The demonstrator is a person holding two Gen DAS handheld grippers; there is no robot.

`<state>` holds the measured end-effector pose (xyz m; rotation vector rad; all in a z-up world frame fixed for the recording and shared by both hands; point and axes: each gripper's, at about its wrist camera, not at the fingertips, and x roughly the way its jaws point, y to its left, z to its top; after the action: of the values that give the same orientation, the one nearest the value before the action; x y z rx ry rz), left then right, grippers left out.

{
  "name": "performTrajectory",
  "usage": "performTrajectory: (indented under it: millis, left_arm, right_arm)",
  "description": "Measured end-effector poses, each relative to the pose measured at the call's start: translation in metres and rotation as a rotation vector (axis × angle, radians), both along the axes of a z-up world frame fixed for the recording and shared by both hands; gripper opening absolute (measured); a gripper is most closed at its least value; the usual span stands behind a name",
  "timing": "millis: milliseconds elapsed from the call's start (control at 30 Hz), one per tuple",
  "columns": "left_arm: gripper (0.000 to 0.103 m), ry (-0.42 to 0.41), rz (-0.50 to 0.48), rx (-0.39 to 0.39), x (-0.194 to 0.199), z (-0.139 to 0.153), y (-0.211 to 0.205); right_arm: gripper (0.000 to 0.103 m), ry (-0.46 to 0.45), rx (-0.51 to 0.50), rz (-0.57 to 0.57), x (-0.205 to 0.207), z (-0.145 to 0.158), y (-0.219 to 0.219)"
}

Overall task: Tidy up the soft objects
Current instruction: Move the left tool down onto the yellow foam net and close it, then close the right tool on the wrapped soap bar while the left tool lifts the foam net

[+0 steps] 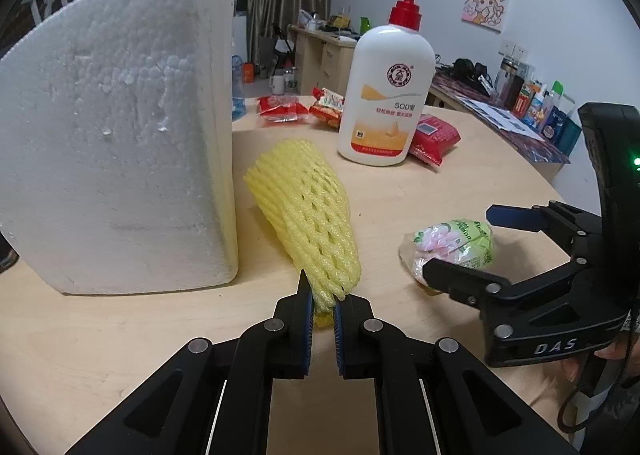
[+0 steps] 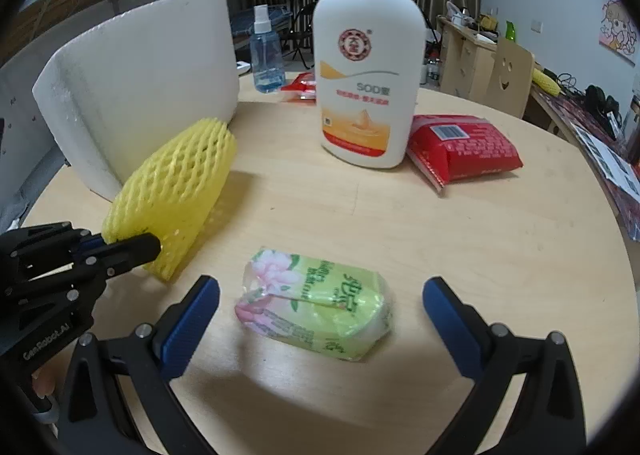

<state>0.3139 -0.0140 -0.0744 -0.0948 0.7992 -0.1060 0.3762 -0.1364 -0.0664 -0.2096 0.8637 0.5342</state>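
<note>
1. Left hand-held gripper (image 1: 322, 309): jaws narrow, pinching the near end of the yellow foam net sleeve (image 1: 308, 215), which lies on the counter (image 1: 120, 335) just right of the white foam block (image 1: 116, 127).
2. Right hand-held gripper (image 2: 320, 319): jaws wide, straddling the green tissue pack (image 2: 316, 315) at the near centre of the counter, not touching it.
3. Advice: lower until both pads flank the pack's long sides, then close gently; it likely crushes easily.
4. Hazard: the lotion bottle (image 2: 366, 67) stands far behind; lift clear.
</note>
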Motion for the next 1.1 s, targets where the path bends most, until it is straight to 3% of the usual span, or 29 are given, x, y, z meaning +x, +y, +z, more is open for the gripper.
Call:
performTrajectory:
  millis: [100,233,500,733,1100]
  left_arm:
    - [0.009,-0.011,-0.002,-0.005,-0.003,0.002,0.001]
    - [0.009,-0.005,-0.007,-0.014,-0.005,0.002,0.002]
    - [0.009,-0.030,-0.036,-0.021,-0.013,0.007,0.003]
    - [0.009,-0.053,-0.041,-0.031,-0.019,0.011,0.008]
    - [0.009,-0.119,-0.064,0.001,-0.036,0.028,0.001]
  right_arm:
    - [0.102,-0.006,-0.032,-0.016,0.000,-0.002,0.004]
    - [0.083,0.009,-0.073,-0.024,0.000,-0.006,0.010]
    - [0.081,0.042,-0.052,-0.069,-0.004,-0.010,0.007]
    - [0.073,0.044,-0.005,-0.073,-0.009,-0.008,0.005]
    - [0.071,-0.044,0.086,-0.105,-0.037,0.025,-0.012]
